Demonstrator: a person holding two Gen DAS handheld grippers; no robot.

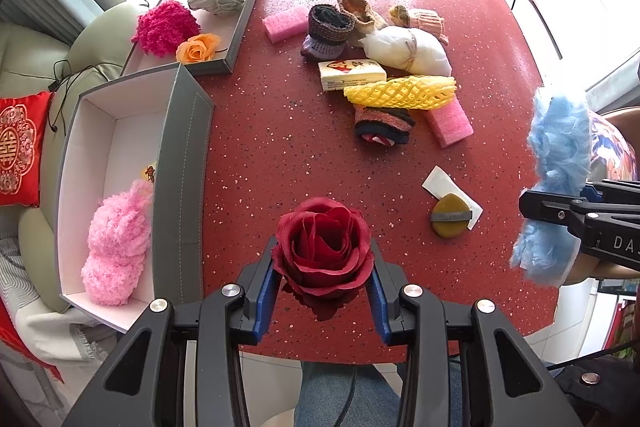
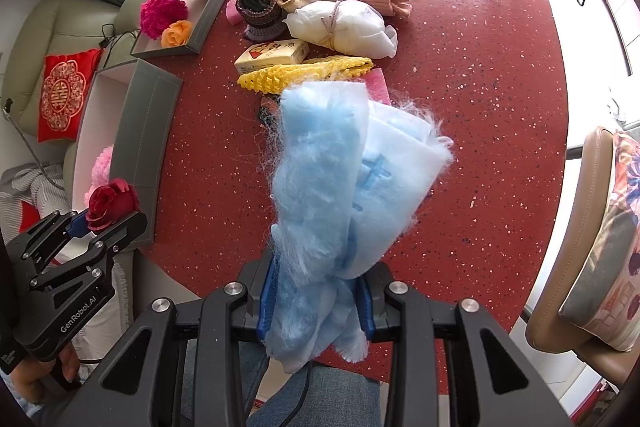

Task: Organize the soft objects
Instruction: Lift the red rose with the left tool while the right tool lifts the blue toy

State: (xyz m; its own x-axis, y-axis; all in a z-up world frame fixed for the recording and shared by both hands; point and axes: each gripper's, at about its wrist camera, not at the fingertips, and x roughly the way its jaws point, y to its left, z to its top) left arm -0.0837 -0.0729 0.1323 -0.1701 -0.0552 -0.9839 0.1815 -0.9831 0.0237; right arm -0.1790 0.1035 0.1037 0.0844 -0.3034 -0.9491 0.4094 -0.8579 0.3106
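A red embroidered cushion (image 1: pixel 18 147) rests on the sofa (image 1: pixel 92 39) (pale green).

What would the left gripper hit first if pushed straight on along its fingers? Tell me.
Probably the bare red tabletop: the left gripper, shut on the red rose, points down at it. Height above it is unclear.

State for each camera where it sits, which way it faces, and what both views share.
Left wrist: on the left gripper, facing down at the red table; its jaws clamp a red rose; jeans below.
Right wrist: on the right gripper, tilted down; jaws clamp blue fluffy cloth.
Shared: table, grey boxes, each other's gripper.
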